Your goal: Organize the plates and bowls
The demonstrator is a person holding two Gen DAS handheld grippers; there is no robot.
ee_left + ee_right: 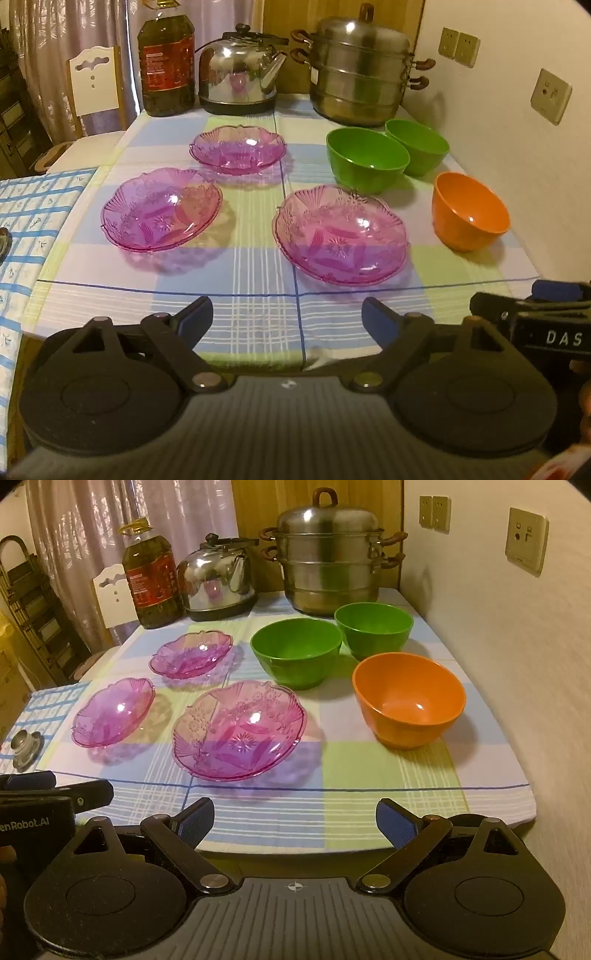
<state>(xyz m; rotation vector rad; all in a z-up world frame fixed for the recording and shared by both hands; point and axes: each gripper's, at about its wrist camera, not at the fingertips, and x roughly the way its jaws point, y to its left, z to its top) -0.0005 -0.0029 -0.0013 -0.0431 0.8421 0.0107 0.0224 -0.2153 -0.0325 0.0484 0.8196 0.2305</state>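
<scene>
Three pink glass plates lie apart on the checked tablecloth: a near one, a left one and a far one. Two green bowls and an orange bowl stand upright on the right. My left gripper is open and empty over the table's front edge. My right gripper is open and empty, in front of the near plate and the orange bowl.
A steel steamer pot, a kettle and an oil bottle stand along the back. A wall with sockets runs along the right. A small metal knob lies on a blue cloth at left.
</scene>
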